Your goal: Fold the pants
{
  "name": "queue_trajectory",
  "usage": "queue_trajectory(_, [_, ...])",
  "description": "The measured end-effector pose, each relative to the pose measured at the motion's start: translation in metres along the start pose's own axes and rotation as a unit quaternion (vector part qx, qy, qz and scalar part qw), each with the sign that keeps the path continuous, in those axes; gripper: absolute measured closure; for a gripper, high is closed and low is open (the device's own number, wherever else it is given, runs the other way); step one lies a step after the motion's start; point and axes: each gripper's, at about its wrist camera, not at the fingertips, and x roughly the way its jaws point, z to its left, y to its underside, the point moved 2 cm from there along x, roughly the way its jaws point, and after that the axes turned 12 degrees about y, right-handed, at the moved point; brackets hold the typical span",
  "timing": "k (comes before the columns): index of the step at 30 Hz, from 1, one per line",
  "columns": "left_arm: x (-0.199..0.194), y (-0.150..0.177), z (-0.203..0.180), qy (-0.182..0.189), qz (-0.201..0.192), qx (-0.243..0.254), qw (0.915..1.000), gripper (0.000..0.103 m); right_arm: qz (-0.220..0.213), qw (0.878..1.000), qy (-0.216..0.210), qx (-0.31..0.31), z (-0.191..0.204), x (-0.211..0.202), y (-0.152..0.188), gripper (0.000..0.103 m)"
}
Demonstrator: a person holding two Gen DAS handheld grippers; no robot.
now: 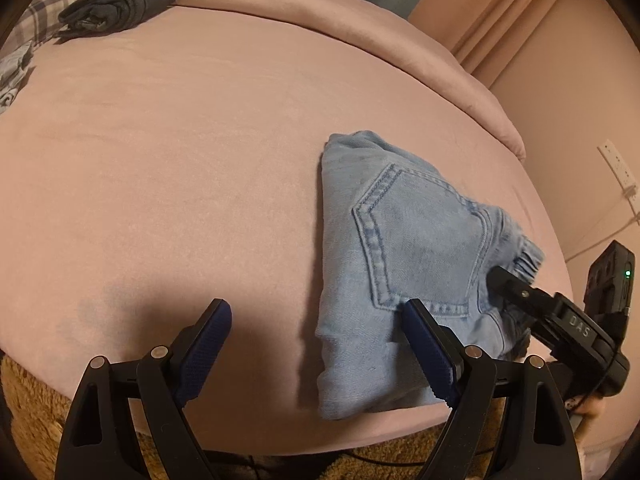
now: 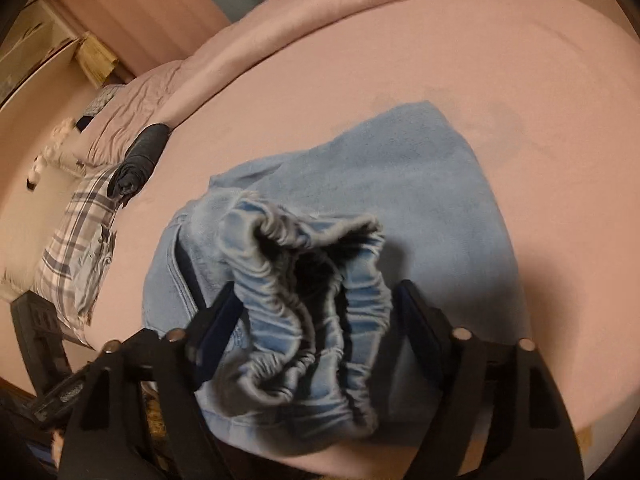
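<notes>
Finishing the fold, as I read it: the pants (image 1: 404, 248) lie as a compact light-blue denim bundle near the front edge of the bed (image 1: 180, 152), back pocket up.

Left gripper (image 1: 316, 336): jaws wide, holding nothing. Its right finger overlaps the bundle's near corner in the left wrist view; I cannot tell whether it touches. The other finger sits over bare sheet — my guess is I am parked to press or square the left edge.

Right gripper (image 2: 316, 320): jaws spread wide on either side of the gathered elastic waistband (image 2: 316, 300). The waistband stands puffed up between them, not pinched. Contact with the pads is unclear. Probably placed there because the elastic end springs open and needs flattening.

View differences:
- The left wrist view shows the pocket stitching, the bundle's outline and the right gripper coming in from the side.
- The right wrist view shows the open waistband mouth — hidden from the left — and the smooth folded layer behind it.
- Both show a dark rolled garment (image 1: 120, 6) and a plaid pillow (image 2: 76, 236), well apart from the pants.
</notes>
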Motion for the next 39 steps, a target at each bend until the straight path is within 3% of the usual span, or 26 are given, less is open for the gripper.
queue_trajectory(2, [0.0, -0.001, -0.001, -0.002, 0.002, 0.0, 1.0, 0.016, 0.007, 1.0, -0.025, 0.008, 0.006, -0.004, 0.002, 0.064])
queue_trajectory(3, [-0.001, -0.001, -0.002, -0.001, 0.001, -0.002, 1.0, 0.016, -0.004, 1.0, -0.019, -0.001, 0.011, -0.01, 0.001, 0.069])
queue_trajectory(6, [-0.007, -0.005, -0.005, 0.023, -0.005, -0.006, 0.9997, 0.016, -0.037, 0.999, -0.032, -0.01, 0.018, -0.037, -0.008, 0.071])
queue_trajectory(8, [-0.011, -0.006, -0.008, 0.038, -0.01, -0.005, 0.9992, 0.016, -0.087, 0.995, -0.036, -0.019, 0.022, -0.069, -0.021, 0.072])
queue_trajectory(11, [-0.01, -0.006, -0.013, 0.055, -0.012, -0.005, 0.9984, 0.016, -0.132, 0.991, -0.001, -0.026, 0.014, -0.096, -0.033, 0.071])
queue_trajectory(13, [-0.003, -0.004, -0.014, 0.057, -0.003, -0.007, 0.9983, 0.016, -0.115, 0.993, 0.021, -0.021, 0.0, -0.088, -0.034, 0.07])
queue_trajectory(16, [0.015, 0.001, -0.018, 0.084, 0.018, -0.006, 0.9963, 0.016, -0.037, 0.997, 0.069, -0.012, -0.031, -0.045, -0.026, 0.068])
queue_trajectory(17, [0.018, 0.002, -0.02, 0.089, 0.022, -0.005, 0.9957, 0.016, -0.018, 0.995, 0.1, -0.018, -0.038, -0.028, -0.021, 0.062])
queue_trajectory(19, [0.028, 0.004, -0.024, 0.09, 0.027, 0.005, 0.9955, 0.017, -0.024, 0.992, 0.122, -0.016, -0.045, -0.018, -0.017, 0.044])
queue_trajectory(20, [0.03, 0.005, -0.026, 0.083, 0.026, 0.011, 0.9962, 0.023, -0.023, 0.991, 0.135, -0.011, -0.048, -0.02, -0.018, 0.029])
queue_trajectory(21, [0.031, 0.006, -0.029, 0.073, 0.026, 0.024, 0.9967, 0.036, -0.015, 0.989, 0.146, -0.009, -0.049, -0.021, -0.02, 0.024])
queue_trajectory(22, [0.033, 0.007, -0.032, 0.079, 0.028, 0.031, 0.996, 0.043, -0.012, 0.987, 0.157, -0.005, -0.048, -0.026, -0.022, 0.024])
queue_trajectory(23, [0.034, 0.009, -0.033, 0.093, 0.033, 0.03, 0.9946, 0.064, -0.017, 0.987, 0.159, -0.006, -0.044, -0.033, -0.026, 0.025])
queue_trajectory(24, [0.036, 0.011, -0.033, 0.109, 0.038, 0.025, 0.993, 0.07, -0.024, 0.987, 0.16, -0.01, -0.045, -0.041, -0.028, 0.025])
queue_trajectory(28, [0.035, 0.012, -0.033, 0.11, 0.033, 0.032, 0.9928, 0.07, -0.101, 0.978, 0.168, -0.067, -0.003, -0.085, -0.044, 0.023])
queue_trajectory(31, [0.034, 0.012, -0.03, 0.113, 0.032, 0.031, 0.9926, 0.07, -0.113, 0.982, 0.094, -0.117, 0.037, -0.09, -0.059, 0.023])
queue_trajectory(34, [0.035, 0.012, -0.032, 0.108, 0.031, 0.035, 0.9931, 0.07, -0.058, 0.986, 0.026, -0.154, 0.074, -0.055, -0.066, 0.041])
queue_trajectory(36, [0.033, 0.015, -0.033, 0.106, 0.032, 0.037, 0.9932, 0.071, -0.005, 0.987, 0.013, -0.16, 0.098, -0.011, -0.071, 0.066])
queue_trajectory(38, [0.032, 0.017, -0.032, 0.103, 0.032, 0.039, 0.9934, 0.072, 0.044, 0.986, 0.002, -0.161, 0.111, 0.027, -0.073, 0.08])
queue_trajectory(39, [0.032, 0.018, -0.034, 0.102, 0.033, 0.04, 0.9934, 0.073, 0.063, 0.985, 0.003, -0.164, 0.115, 0.044, -0.073, 0.082])
